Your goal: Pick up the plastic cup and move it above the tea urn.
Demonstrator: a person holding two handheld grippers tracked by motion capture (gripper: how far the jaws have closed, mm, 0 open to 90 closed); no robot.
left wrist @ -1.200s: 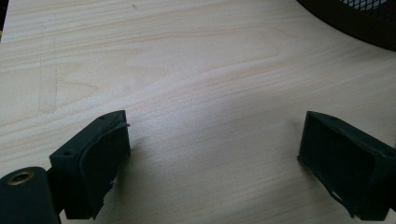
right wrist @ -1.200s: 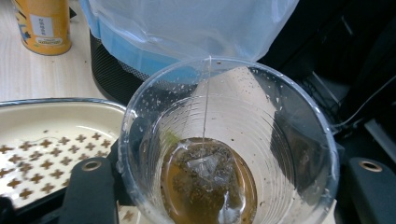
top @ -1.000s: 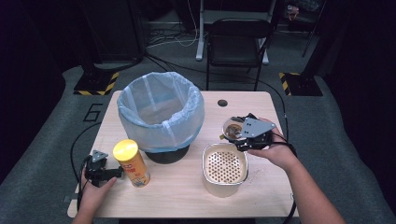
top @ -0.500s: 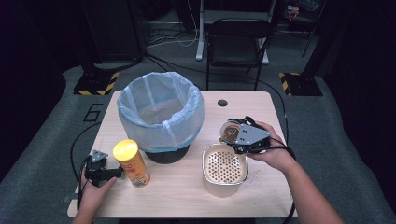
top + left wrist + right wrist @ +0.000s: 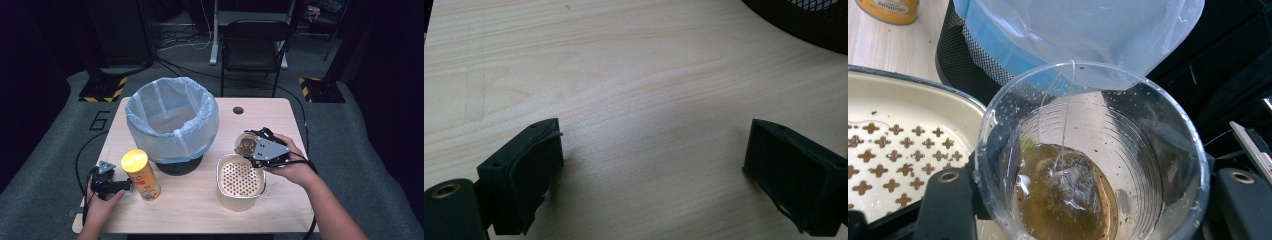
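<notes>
My right gripper (image 5: 256, 149) is shut on a clear plastic cup (image 5: 245, 144) and holds it just over the far right rim of a cream perforated strainer tray (image 5: 239, 201). In the right gripper view the cup (image 5: 1128, 130) holds brown liquid and a tea bag (image 5: 1068, 192) whose string runs up over the rim, and the jaws press on both of its sides. My left gripper (image 5: 120, 186) rests on the table at the near left, open, beside a chip can with a yellow lid (image 5: 140, 174). The left gripper view has its jaws (image 5: 654, 150) wide apart over bare wood.
A black mesh bin lined with a blue bag (image 5: 172, 120) stands at the middle of the wooden table (image 5: 190, 215); its base (image 5: 804, 25) lies ahead of the left gripper. A cable hole (image 5: 238, 110) sits near the far edge. A chair (image 5: 255, 45) stands beyond the table.
My right gripper has drifted slightly nearer with the cup, closer over the strainer tray. The left gripper and the can have not moved.
</notes>
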